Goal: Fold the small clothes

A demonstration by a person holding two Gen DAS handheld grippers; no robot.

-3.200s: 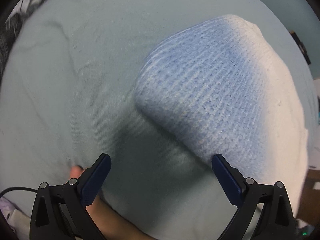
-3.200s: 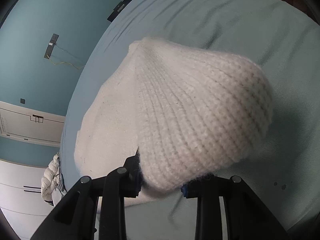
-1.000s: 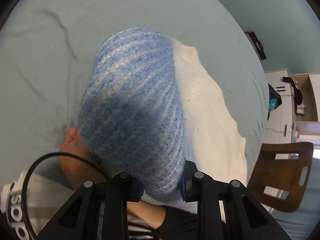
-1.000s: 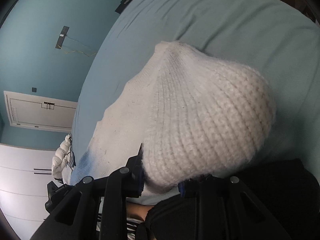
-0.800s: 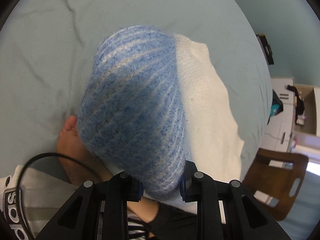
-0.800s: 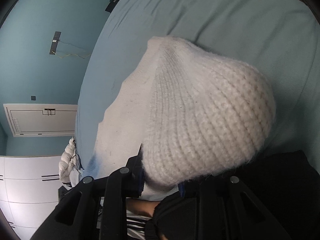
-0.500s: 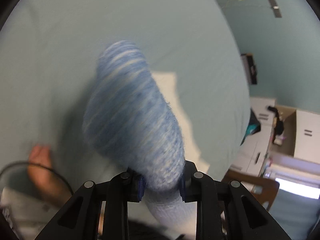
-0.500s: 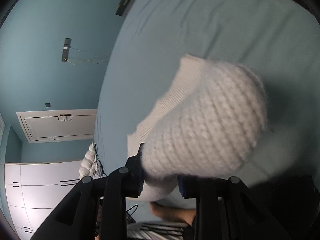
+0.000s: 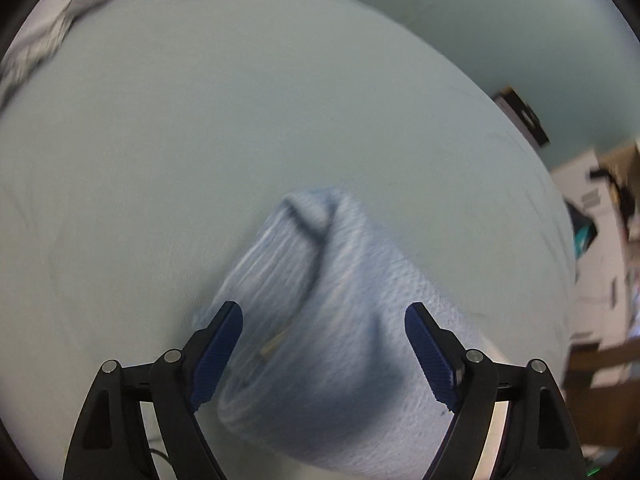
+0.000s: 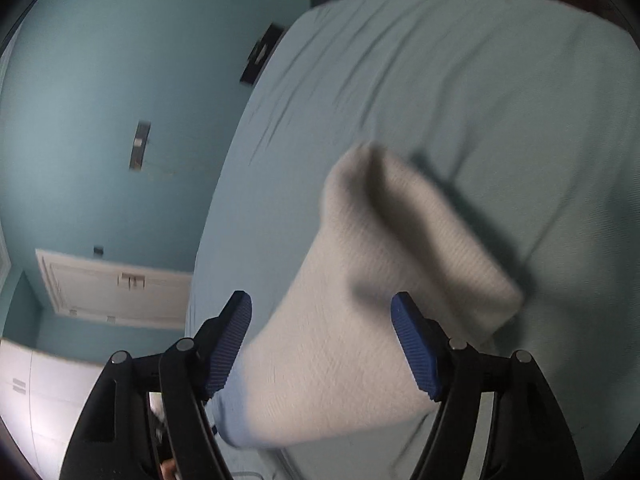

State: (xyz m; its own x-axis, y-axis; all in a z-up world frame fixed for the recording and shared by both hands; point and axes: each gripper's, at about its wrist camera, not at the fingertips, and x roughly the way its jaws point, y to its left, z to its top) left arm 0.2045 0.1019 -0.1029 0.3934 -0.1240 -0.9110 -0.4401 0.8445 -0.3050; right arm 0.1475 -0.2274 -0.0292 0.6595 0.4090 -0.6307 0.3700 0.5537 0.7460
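A knitted garment lies bunched on the pale blue-green bed sheet (image 9: 160, 140). Its blue striped end (image 9: 320, 300) shows in the left wrist view, its white end (image 10: 360, 300) in the right wrist view. My left gripper (image 9: 323, 350) hangs over the blue end with its jaws opening; the knit lies between the blue pads (image 9: 218, 354) and they do not press it. My right gripper (image 10: 321, 346) hangs over the white end, jaws likewise opening, with the cloth loose between its pads (image 10: 416, 348). Both views are blurred by motion.
The bed sheet (image 10: 500, 80) spreads wide around the garment. A teal wall (image 10: 100, 80) with a white panel (image 10: 116, 284) stands beyond the bed's edge. Grey-white patterned bedding (image 9: 60, 20) lies at the far left corner. White furniture (image 9: 600, 260) and a wooden chair stand at the right.
Both grippers were shut on the lifted garment, carried it across the bed and lowered it. Now both sets of jaws have spread and the knit has dropped onto the sheet.
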